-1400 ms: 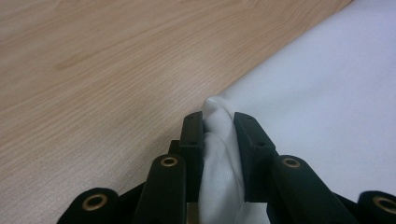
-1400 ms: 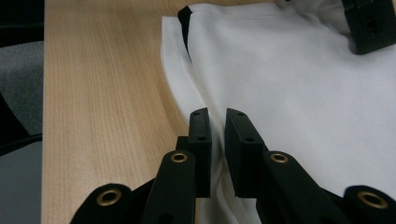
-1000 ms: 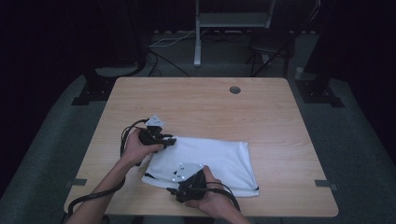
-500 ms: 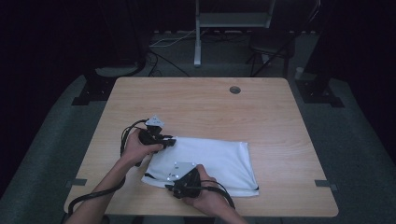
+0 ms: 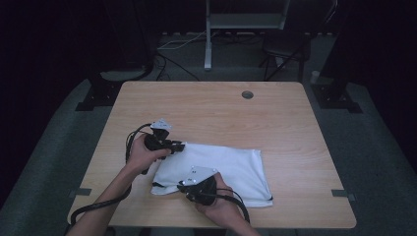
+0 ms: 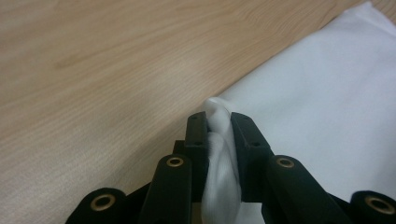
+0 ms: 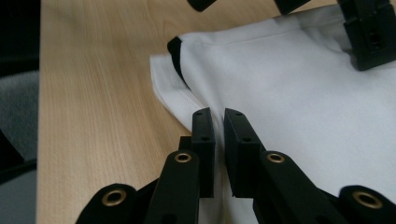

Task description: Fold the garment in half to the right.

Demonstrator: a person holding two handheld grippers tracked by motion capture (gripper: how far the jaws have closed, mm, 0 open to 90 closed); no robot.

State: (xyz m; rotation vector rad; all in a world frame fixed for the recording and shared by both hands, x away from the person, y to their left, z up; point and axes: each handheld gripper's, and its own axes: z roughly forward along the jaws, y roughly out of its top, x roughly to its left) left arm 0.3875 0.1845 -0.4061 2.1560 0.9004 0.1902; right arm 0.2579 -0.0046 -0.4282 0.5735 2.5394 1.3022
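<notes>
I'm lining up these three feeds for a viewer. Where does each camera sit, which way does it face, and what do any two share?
High view: above the person's side, looking forward and down on the wooden table; both forearms, left gripper and right gripper show.
Left gripper view: rides the left gripper, looking along its fingers, which pinch a fold of the white cloth.
Right gripper view: rides the right gripper, looking along its nearly closed fingers at the cloth's edge; whether they pinch it is unclear.
All three share the white cloth.

The folded cloth (image 5: 231, 169) is plain white with thin black trim at its edges. The table (image 5: 206, 105) is pale wood with fine straight grain. Both grippers are black with brass-coloured rivets.
</notes>
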